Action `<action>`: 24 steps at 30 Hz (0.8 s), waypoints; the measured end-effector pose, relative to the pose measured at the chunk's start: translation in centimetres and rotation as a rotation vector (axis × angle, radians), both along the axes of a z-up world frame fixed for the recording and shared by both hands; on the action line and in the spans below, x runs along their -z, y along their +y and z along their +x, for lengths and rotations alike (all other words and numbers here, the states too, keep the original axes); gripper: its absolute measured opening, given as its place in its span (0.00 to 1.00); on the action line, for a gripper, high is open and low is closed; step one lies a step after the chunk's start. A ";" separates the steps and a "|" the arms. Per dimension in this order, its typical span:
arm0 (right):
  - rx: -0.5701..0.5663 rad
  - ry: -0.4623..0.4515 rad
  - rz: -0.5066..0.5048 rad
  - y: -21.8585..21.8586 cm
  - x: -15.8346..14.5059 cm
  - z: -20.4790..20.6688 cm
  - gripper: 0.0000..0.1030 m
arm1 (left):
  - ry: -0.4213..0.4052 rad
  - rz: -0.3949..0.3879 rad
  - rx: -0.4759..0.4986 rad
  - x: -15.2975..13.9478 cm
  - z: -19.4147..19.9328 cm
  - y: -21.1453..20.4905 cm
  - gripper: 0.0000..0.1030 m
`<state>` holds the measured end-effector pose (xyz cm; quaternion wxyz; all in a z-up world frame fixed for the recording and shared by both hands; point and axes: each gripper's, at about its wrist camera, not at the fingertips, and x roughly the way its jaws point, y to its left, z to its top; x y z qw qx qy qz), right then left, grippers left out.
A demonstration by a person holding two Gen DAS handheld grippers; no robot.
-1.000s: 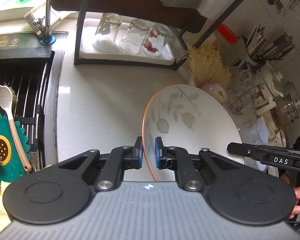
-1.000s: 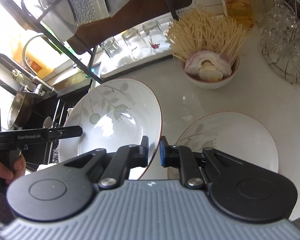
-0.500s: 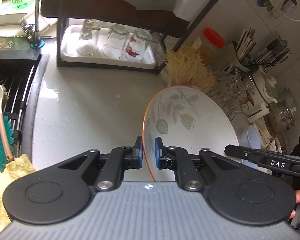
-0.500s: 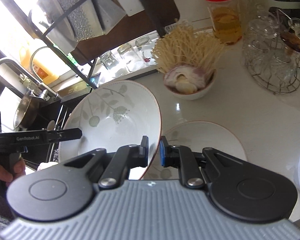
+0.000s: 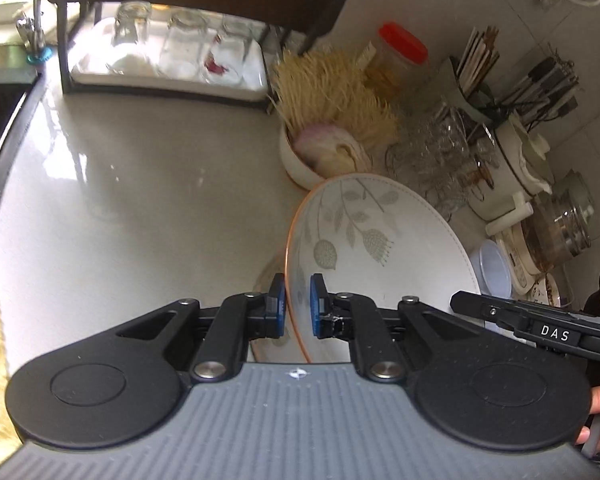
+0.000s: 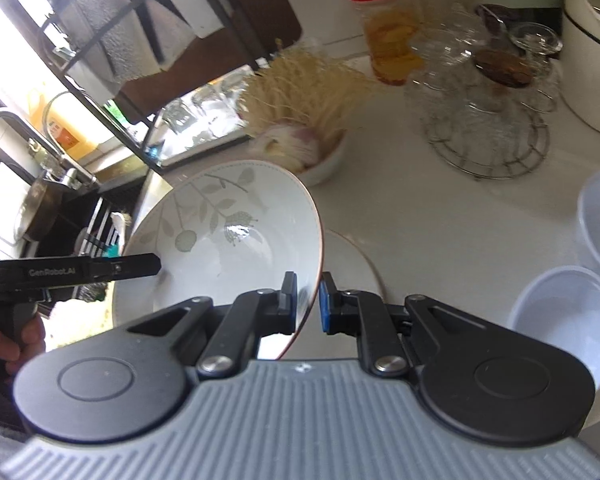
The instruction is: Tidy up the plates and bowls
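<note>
L gripper is clamped on the left rim of the leaf-pattern bowl, blue pads either side of the orange-edged rim. R gripper is clenched on the opposite rim of the same bowl, so the bowl hangs between the two, off the counter. Directly under it lies a flat plate w/ the same thin orange edge; its near part shows below the bowl in the left wrist view too. Whether bowl and plate touch, can't tell. Just beyond the bowl: small white bowl holding garlic and a bunch of dry noodles. Behind that, red-lidded jar. To the right, glass cups on a wire rack, and two white plastic cups near the counter edge. Far left, drying tray w/ upturned glasses, beside the sink.
</note>
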<state>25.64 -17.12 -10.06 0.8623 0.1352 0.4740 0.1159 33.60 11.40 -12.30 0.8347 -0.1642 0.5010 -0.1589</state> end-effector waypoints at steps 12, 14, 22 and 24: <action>-0.020 0.069 -0.007 -2.9 3.8 -0.4 0.14 | 0.092 0.018 -0.047 3.7 -0.6 -3.2 0.13; -0.026 0.073 -0.011 -2.8 4.2 -0.2 0.14 | 0.098 0.027 -0.049 4.0 -0.5 -3.3 0.13; -0.040 0.075 -0.042 -2.0 5.2 0.3 0.14 | 0.119 0.069 -0.059 4.8 -0.2 -3.6 0.13; -0.045 0.080 -0.044 -2.0 5.4 0.4 0.14 | 0.127 0.073 -0.062 5.1 -0.2 -3.6 0.13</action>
